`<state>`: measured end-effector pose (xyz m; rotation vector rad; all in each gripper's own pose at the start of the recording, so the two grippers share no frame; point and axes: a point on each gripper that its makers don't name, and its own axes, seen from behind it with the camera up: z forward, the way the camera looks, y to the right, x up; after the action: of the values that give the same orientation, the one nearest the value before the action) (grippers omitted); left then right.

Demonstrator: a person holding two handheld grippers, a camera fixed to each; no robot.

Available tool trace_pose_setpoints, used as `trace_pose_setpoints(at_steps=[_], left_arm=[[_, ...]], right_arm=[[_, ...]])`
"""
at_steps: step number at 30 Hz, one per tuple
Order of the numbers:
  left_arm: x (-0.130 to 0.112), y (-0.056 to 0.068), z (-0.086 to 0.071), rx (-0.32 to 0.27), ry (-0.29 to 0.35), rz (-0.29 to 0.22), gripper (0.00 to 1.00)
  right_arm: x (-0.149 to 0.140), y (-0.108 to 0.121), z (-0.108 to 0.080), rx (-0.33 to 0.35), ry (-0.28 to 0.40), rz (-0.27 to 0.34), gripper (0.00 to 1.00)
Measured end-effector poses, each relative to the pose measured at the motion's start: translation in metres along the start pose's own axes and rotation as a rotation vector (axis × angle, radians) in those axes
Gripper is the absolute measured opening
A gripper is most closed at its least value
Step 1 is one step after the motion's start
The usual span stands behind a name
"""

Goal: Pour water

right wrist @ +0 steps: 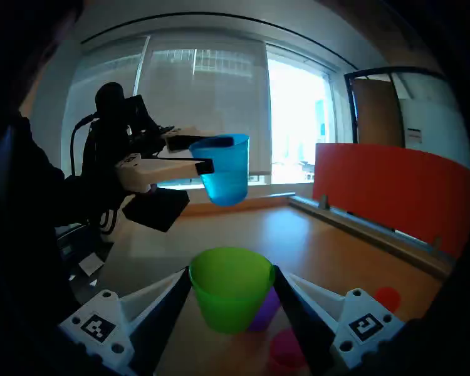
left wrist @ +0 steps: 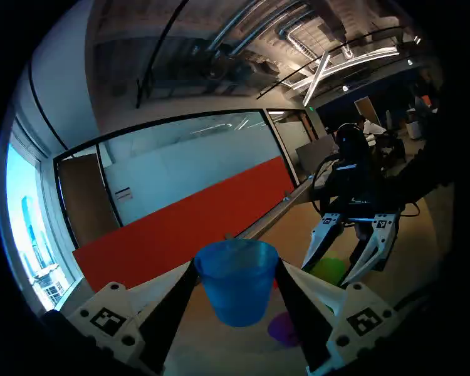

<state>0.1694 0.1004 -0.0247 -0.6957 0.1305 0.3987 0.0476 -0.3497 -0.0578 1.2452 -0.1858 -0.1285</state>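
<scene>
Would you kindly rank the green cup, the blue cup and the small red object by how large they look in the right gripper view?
1. The green plastic cup looks largest, but nearness inflates it.
2. The translucent blue plastic cup, farther off; real size may match.
3. The small red round object, clearly smallest.

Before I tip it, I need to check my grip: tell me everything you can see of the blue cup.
The blue cup is see-through plastic, tapering to a narrower base, no handle. It sits roughly upright, mouth up, pinched at its sides between the left gripper's black fingers. In the right gripper view it hangs in the air above the wooden table, touching nothing else. Whether it holds water cannot be told.
</scene>
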Motion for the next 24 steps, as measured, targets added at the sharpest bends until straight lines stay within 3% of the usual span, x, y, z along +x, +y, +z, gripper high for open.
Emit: trace_pose_setpoints(at_steps=[24], left_arm=[[0.008,0.008,0.005,-0.013,0.007,0.093,0.86]], right_arm=[[-0.004,-0.017,0.005,0.054,-0.001,-0.007,0.95]])
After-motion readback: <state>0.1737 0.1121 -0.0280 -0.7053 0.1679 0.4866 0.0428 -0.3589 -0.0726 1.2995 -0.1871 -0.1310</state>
